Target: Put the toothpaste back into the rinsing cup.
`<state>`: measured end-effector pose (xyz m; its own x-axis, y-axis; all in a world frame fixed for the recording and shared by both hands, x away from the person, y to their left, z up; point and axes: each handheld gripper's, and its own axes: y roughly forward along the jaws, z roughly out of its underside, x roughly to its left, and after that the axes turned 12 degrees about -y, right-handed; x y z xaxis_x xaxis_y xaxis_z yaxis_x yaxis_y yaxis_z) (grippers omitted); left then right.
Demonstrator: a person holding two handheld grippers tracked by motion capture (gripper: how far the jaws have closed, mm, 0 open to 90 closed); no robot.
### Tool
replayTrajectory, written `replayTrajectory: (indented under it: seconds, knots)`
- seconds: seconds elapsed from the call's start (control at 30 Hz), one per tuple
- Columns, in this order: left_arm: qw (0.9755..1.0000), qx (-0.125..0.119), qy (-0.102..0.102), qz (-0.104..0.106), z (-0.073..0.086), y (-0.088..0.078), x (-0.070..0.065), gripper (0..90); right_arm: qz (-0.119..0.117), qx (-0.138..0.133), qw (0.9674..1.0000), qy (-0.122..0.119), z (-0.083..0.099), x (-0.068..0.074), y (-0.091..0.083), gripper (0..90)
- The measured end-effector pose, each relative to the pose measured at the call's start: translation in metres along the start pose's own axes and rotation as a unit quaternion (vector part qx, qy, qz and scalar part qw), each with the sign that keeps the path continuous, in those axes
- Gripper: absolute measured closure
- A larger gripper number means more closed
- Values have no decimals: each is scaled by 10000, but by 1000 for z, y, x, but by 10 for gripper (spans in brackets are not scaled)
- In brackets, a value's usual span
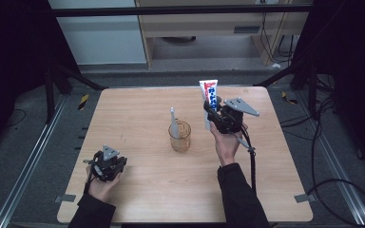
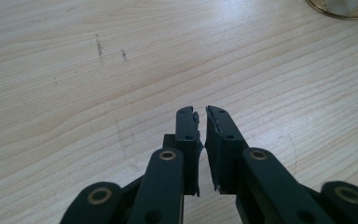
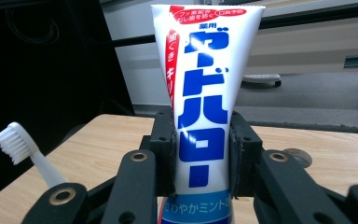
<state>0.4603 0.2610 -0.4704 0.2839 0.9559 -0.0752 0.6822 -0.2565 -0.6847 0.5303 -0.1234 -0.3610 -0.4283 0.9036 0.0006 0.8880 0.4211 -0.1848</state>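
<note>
One left gripper (image 1: 105, 164) rests low over the table (image 1: 138, 190), jaws nearly touching, nothing between them. One cup (image 1: 179, 137) holds one toothbrush (image 1: 173, 121). The right gripper (image 1: 214, 113) clamps one upright toothpaste tube (image 3: 200, 102) between its jaws; its own view adds bristles to their left.

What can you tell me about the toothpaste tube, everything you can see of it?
The toothpaste tube is white soft plastic with big blue Japanese lettering, a red stripe and a blue band low down. It stands upright, flat crimped end up, clamped between the jaws of the right claw, raised above the table right of the amber cup.
</note>
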Motion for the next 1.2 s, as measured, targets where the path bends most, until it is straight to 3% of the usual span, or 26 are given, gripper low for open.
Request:
replayTrajectory:
  seconds: [0.2,0.6,1.2]
  knots:
    - [10000,-4,-3,-23,0,-1,0,854,-39,-103,9999,52,0,3,9,684]
    - [9999,-36,-49,-107,1,1,2,745,-148,-172,9997,94,6,12,30,685]
    - [9999,-44,-63,-125,1,1,3,726,-332,-236,9991,146,15,26,58,683]
